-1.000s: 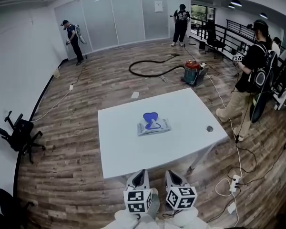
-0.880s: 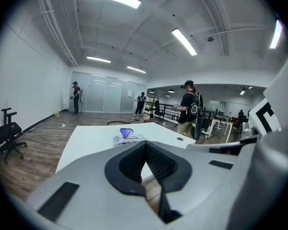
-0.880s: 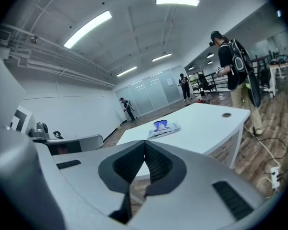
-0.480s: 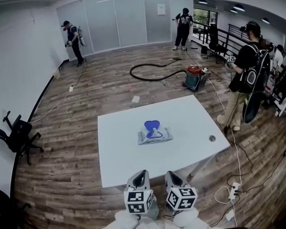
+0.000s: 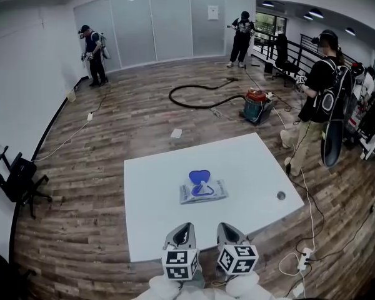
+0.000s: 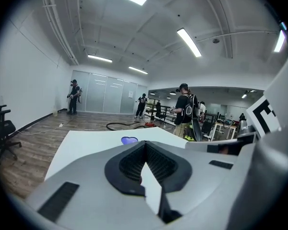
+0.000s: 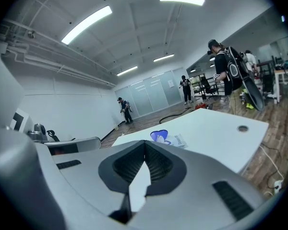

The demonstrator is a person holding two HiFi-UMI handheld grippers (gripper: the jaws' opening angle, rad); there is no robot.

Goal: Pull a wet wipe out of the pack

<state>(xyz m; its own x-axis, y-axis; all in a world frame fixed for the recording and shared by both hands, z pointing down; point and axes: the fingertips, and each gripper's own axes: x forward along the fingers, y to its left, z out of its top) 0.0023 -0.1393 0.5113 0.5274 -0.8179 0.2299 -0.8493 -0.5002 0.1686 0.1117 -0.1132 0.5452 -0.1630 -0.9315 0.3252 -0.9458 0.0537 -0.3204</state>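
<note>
A flat wet wipe pack (image 5: 203, 191) lies in the middle of the white table (image 5: 150, 217), its blue lid (image 5: 199, 177) flipped open toward the far side. Both grippers hover side by side at the table's near edge, short of the pack. The left gripper (image 5: 182, 231) and the right gripper (image 5: 227, 230) each have their jaws together with nothing between them. In the left gripper view only the blue lid (image 6: 129, 140) peeks over the shut left gripper (image 6: 145, 143). The right gripper view shows the pack (image 7: 167, 138) beyond the shut right gripper (image 7: 145, 143).
A round cable hole (image 5: 281, 195) sits near the table's right edge. On the wooden floor beyond are a vacuum cleaner (image 5: 254, 107) with a black hose (image 5: 197, 92). A person (image 5: 315, 99) stands at the right, two more at the back. An office chair (image 5: 15, 180) stands left.
The head view has shifted a little, so the table and pack sit lower in the picture. The person at the right has stepped along. Both grippers stay put, shut.
</note>
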